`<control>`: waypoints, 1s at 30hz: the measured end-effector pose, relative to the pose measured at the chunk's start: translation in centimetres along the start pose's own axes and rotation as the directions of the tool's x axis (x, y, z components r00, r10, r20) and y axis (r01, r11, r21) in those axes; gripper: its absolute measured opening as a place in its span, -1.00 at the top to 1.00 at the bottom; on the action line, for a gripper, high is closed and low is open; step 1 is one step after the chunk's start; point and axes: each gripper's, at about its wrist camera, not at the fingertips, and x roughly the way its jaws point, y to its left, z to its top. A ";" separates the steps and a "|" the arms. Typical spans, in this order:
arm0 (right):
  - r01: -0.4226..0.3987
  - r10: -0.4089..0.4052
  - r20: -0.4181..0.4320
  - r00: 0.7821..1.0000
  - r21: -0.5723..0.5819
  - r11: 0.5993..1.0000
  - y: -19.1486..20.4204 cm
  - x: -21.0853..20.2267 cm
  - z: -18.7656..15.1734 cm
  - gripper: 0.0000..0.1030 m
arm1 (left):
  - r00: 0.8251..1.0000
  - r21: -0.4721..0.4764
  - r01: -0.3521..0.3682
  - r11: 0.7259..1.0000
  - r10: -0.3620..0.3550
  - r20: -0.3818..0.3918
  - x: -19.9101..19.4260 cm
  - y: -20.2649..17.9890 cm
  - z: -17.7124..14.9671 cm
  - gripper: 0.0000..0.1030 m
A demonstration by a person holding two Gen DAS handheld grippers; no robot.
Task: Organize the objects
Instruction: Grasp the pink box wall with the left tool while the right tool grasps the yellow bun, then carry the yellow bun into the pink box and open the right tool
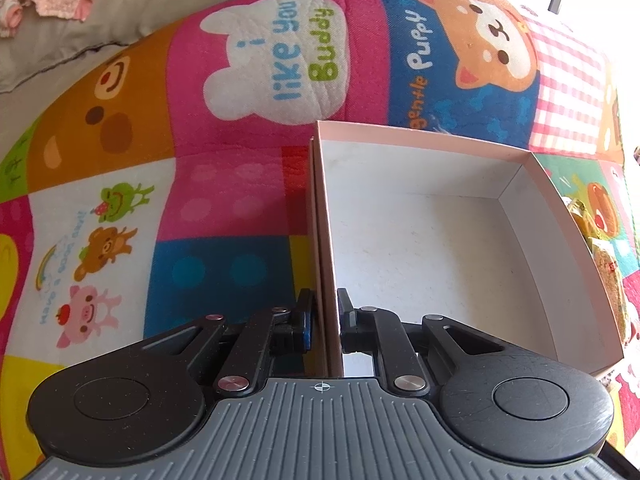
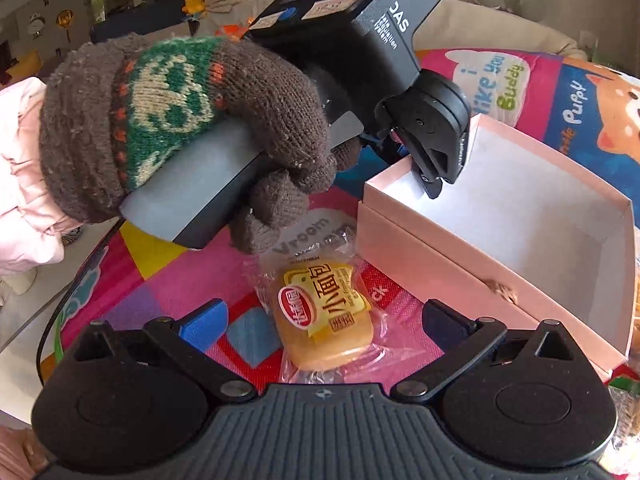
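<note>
My right fingers stood wide open, holding nothing, the wrapped bread lying between them on the play mat; its long axis ran away from me, tilted slightly left. My left fingers were clamped on the near wall of the empty pink box, which blocked the right side

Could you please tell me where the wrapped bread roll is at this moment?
In the right wrist view, the wrapped bread roll lies on the colourful mat, between the open right gripper's fingers and just left of the pink box.
</note>
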 end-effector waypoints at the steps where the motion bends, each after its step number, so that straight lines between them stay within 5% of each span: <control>1: 0.003 -0.003 -0.008 1.000 -0.003 1.000 0.1 0.6 0.2 -1.00 | 1.000 0.001 0.000 1.000 0.000 0.002 0.0 0.0 0.0 0.74; 4: -0.003 0.004 -0.042 0.999 0.008 1.000 0.6 1.7 0.5 -0.62 | 1.000 0.003 -0.001 1.000 0.001 0.006 0.1 0.0 -0.1 0.74; 6: -0.002 0.002 -0.074 0.997 0.005 1.000 0.8 1.0 0.4 -0.13 | 1.000 0.005 -0.002 1.000 0.002 0.011 0.1 -0.1 -0.2 0.74; 17: 0.147 -0.119 -0.146 0.982 0.205 0.968 -1.3 -11.4 -4.7 -0.07 | 0.999 -0.021 0.015 1.000 -0.014 0.041 -0.6 0.1 -1.5 0.70; 22: 0.118 -0.139 0.038 0.990 0.332 0.936 -5.0 -15.3 0.3 -0.07 | 0.998 -0.040 0.027 0.999 -0.025 0.050 -0.9 0.2 -2.0 0.68; 27: 0.128 -0.216 0.209 0.954 0.368 0.921 -8.4 -14.0 9.5 -0.11 | 0.999 -0.040 0.018 0.999 -0.016 0.052 -1.0 0.0 -2.3 0.68; 30: 0.179 -0.281 0.218 0.935 0.395 0.901 -10.4 -11.6 13.3 -0.52 | 0.999 -0.051 0.014 0.999 -0.011 0.052 -1.2 0.0 -2.5 0.68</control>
